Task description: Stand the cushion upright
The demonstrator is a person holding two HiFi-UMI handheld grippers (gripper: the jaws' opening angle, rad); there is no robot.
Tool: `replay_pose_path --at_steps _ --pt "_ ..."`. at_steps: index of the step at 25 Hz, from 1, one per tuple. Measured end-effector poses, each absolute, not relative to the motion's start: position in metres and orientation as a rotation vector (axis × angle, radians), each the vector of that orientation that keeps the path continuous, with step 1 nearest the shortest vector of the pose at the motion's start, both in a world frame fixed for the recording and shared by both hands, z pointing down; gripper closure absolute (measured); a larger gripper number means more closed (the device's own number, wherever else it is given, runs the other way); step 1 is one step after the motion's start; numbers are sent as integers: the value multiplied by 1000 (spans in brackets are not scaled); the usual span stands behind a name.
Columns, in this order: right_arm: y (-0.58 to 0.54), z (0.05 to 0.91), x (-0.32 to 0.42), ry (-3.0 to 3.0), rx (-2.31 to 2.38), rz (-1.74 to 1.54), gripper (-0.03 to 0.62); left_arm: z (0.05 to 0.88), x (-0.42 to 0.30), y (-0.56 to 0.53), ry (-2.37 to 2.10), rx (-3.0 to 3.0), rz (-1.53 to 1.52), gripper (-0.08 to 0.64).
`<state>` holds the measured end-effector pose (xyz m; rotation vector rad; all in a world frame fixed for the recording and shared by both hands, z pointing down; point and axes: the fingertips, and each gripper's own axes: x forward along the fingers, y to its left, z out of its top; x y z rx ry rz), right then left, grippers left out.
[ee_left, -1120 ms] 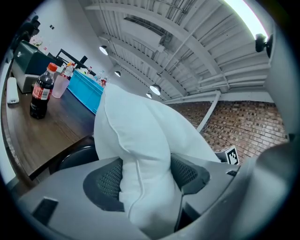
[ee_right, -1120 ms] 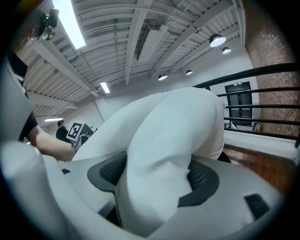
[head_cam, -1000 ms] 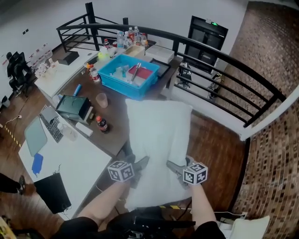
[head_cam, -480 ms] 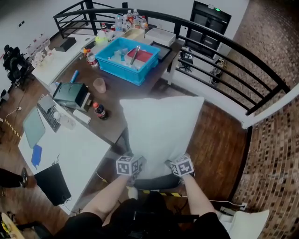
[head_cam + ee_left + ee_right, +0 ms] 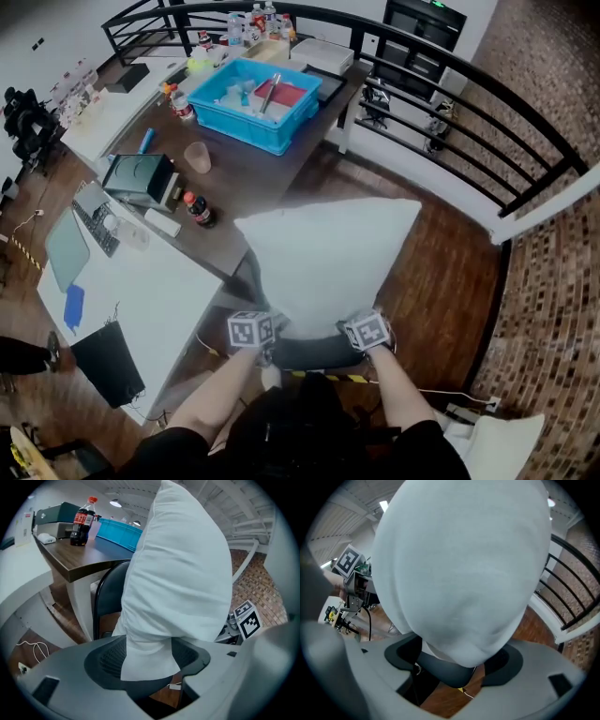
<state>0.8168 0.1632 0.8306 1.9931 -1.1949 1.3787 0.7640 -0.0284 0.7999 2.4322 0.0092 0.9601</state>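
Both grippers are holding the white cushion [image 5: 328, 258] by its 2 lower corners. It's standing on end, with its lower edge sitting at the dark chair seat [image 5: 314, 353] and the top leaning away from the person. It's just beside the brown table [image 5: 239, 169], and the blue bin [image 5: 248, 103] is sitting well apart at the far end.

Left gripper [image 5: 258, 336]: the fingers are pinching the bunched fabric of the corner. The jaws have just been closing a little.

Right gripper [image 5: 361, 330]: the jaws are sitting fairly wide with the cushion bulging between them and filling the gap. They have just been opening. The seat edge is showing right under the cushion there.

The cola bottle [image 5: 199, 210] is standing on the table near the cushion's left corner.
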Motion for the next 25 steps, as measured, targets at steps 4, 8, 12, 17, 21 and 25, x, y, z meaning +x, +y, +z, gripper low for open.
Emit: replay_pose_path --at_steps 4,8,12,17,21,25 --pt "167 836 812 -1176 1980 1400 193 810 754 -32 -20 2410 968 252" --pt "182 843 805 -1131 1969 1428 192 809 743 -36 -54 2403 953 242" --pt "191 847 798 -1103 2005 1469 193 802 743 -36 -51 2422 933 242" --pt "176 820 795 -1087 2099 1461 193 798 742 -39 -31 2435 928 242" --pt "175 806 779 -1054 2135 1494 193 769 738 -48 23 2467 892 241" --pt "161 780 758 -1045 2182 1450 193 742 729 -55 118 2484 823 215"
